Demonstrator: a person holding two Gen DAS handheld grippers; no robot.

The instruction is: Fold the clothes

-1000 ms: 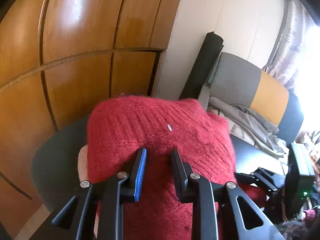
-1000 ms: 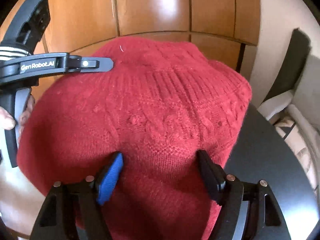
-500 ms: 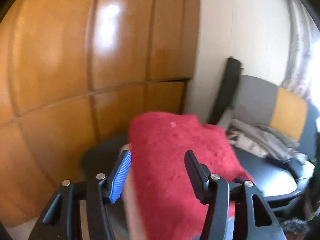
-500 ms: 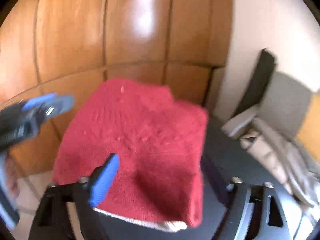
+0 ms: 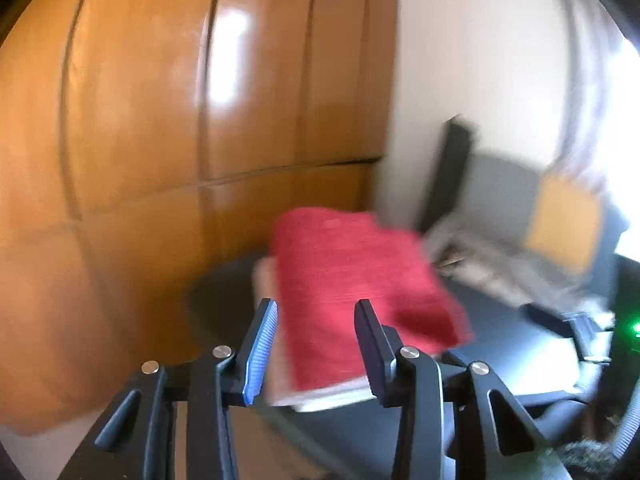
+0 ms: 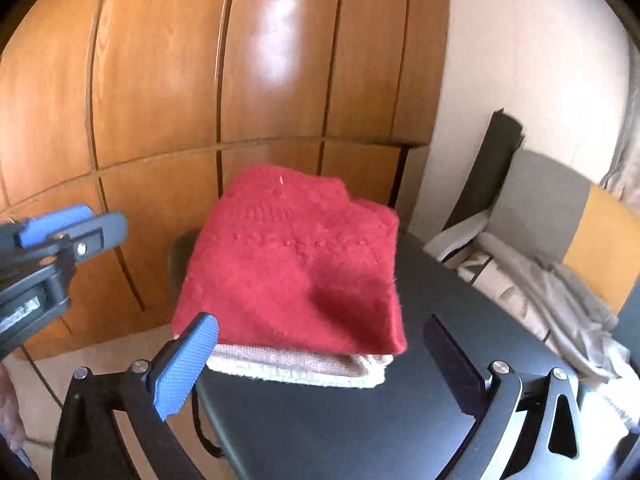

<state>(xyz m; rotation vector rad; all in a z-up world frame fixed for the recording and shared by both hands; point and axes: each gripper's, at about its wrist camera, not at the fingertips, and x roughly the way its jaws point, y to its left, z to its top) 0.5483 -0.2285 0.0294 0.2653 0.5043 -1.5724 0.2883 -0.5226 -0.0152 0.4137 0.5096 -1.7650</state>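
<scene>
Wood-panelled wardrobe fills upper left. Dark desk at centre-bottom carries red sweater, folded, stacked on a cream knit (mid-frame). Grey garment heaped at right. Right claw released, spread wide, empty. Left claw closing, nothing gripped. Judged: stacking step done; next calls for fetching the grey garment

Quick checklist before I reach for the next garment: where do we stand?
1. Red sweater folded, resting on the beige knit: ok.
2. Stack sits fully on the black table: not ok, its left edge overhangs.
3. Right tongs empty, wide open: ok.
4. Left tongs empty: ok, jaws closing on nothing.
5. Next garment in sight, grey clothing on the chair: ok.
</scene>
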